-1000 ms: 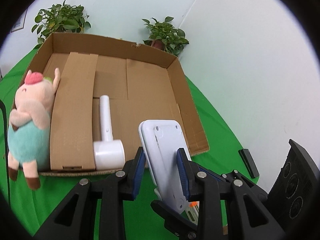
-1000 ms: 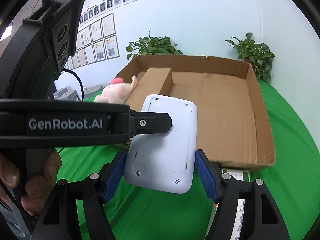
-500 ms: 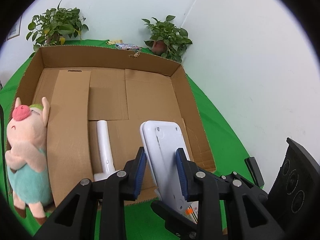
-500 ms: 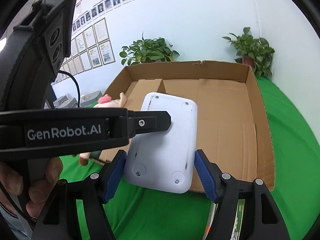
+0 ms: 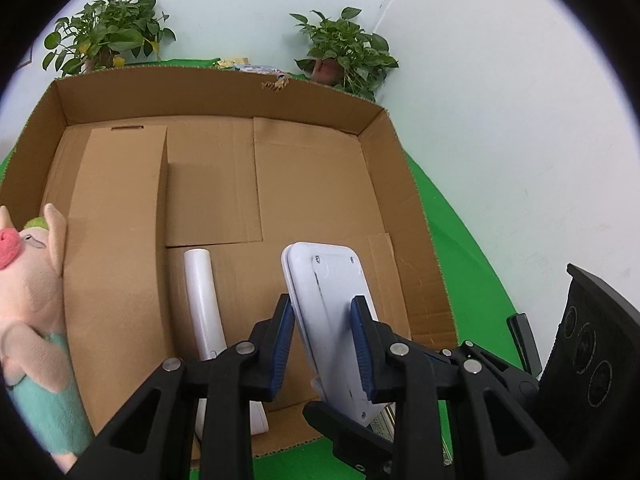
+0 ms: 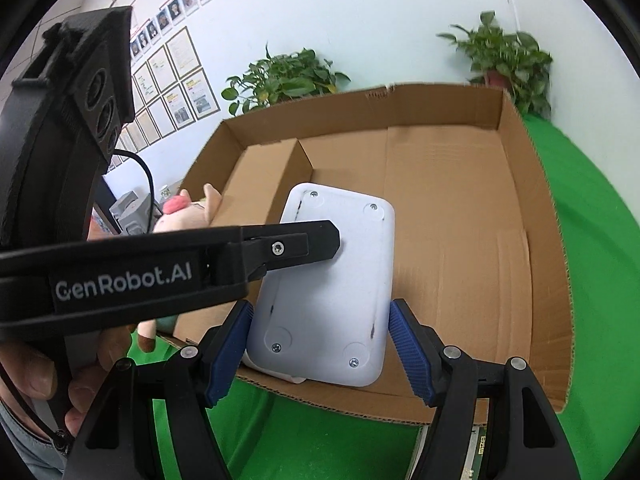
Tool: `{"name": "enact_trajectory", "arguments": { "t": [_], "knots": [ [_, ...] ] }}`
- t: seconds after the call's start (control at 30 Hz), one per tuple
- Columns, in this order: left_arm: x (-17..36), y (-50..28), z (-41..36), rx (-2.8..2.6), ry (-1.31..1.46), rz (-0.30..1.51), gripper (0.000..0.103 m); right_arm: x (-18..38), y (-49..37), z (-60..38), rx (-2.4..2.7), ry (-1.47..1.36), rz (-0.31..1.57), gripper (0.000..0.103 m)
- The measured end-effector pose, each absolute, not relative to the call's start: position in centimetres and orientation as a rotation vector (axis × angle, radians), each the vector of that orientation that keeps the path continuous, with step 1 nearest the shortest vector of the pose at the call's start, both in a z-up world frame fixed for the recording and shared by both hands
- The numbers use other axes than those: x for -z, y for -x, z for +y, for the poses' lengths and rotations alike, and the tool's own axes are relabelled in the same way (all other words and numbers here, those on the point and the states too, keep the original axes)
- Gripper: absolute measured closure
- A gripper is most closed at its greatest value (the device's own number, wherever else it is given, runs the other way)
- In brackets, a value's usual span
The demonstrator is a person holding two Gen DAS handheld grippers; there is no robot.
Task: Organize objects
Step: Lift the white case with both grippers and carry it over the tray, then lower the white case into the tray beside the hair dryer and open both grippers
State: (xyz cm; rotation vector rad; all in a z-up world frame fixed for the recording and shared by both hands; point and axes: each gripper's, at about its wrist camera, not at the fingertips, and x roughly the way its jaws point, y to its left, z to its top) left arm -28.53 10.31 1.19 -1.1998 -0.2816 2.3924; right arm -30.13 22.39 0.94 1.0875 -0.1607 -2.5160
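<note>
I have the white flat device (image 5: pixel 326 312) clamped edge-on in my left gripper (image 5: pixel 323 344), low centre of the left wrist frame, hanging over the near part of the cardboard box (image 5: pixel 224 92). My right gripper (image 6: pixel 320 348) frames the same device at the bottom of its view; its blue pads (image 6: pixel 408 350) look to be just off the device's sides, though the angle is poor, so I cannot tell whether it grips.

To do this well I would carry the device past the near wall, lower it flat onto bare cardboard to the right of the white handled tool (image 5: pixel 202 304), and let go only once it rests.

Count: one box, one device, one white tool, one plush pig (image 5: pixel 30 288) at left, two potted plants (image 5: pixel 106 38) behind, on a green cloth (image 5: pixel 452 240).
</note>
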Motion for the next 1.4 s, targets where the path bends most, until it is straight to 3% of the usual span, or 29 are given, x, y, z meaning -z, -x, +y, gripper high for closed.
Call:
{"name": "enact_trajectory", "arguments": {
  "t": [0.5, 1.03, 1.23, 1.4],
  "knots": [
    [5.0, 31.1, 11.8, -2.364, 1.414, -0.22, 0.076, 7.0, 34.4, 24.1, 2.337, -1.339, -0.316, 0.036],
    [4.9, 29.6, 10.3, -2.412, 1.41, -0.258, 0.075, 6.7, 34.0, 24.7, 2.311, -1.313, -0.286, 0.031],
    [3.1, 27.7, 8.6, -2.484, 1.32, -0.244, 0.075, 7.0, 34.8, 24.6, 2.349, -1.321, -0.252, 0.054],
    [2.2, 26.3, 7.3, -2.517, 1.273, -0.258, 0.075, 8.3, 34.7, 23.1, 2.354, -1.342, -0.221, 0.063]
  ]
}}
